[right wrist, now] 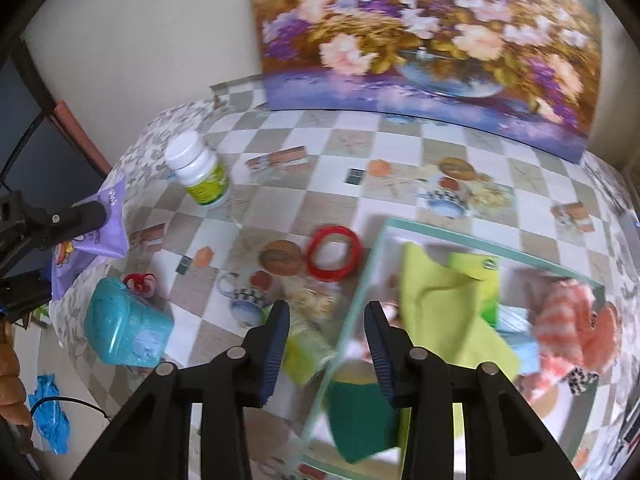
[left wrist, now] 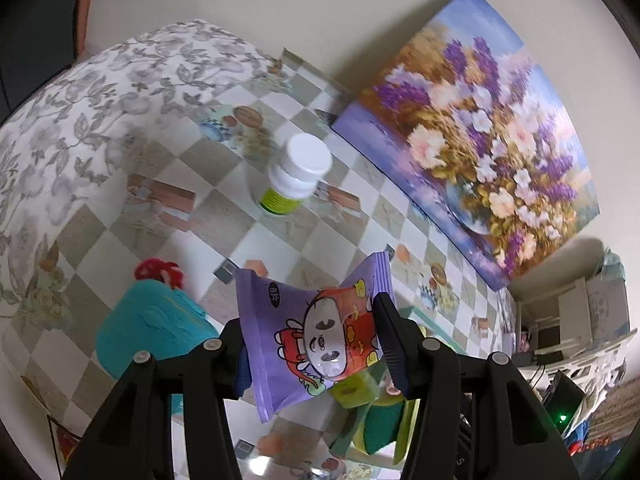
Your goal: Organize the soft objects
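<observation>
Near edge of the tabletop [right wrist: 332,140]: a clear glass box [right wrist: 440,236] sits here, toward the right.
In the glass box: a yellow-green cloth [right wrist: 440,312], a dark green sponge [right wrist: 356,416], and an orange-and-white striped knit piece [right wrist: 564,316] at its right end.
Right hand-held gripper [right wrist: 327,344]: hangs above the left wall of the glass box, jaws partly apart, nothing between them.
Left hand-held gripper [left wrist: 310,336]: raised over the tabletop, jaws about half apart and pressed on both sides of a purple snack packet [left wrist: 280,320] printed with a cartoon figure; the packet is clear of the surface.
Left side of the tabletop: a teal lidded container [right wrist: 124,324] lies tilted, with a small red fuzzy item [right wrist: 138,282] touching its far side.
Middle of the tabletop: a red ring [right wrist: 334,258] lies flat, just beside the far left corner of the glass box.
Farther left: a white bottle with a green label [right wrist: 200,176] stands near the left edge, well apart from the box.
Far edge of the tabletop: a flower painting [right wrist: 432,40] leans against the wall.
Surface: a checkered printed cover, with a grey leaf-patterned cloth [left wrist: 80,112] over the left end.
</observation>
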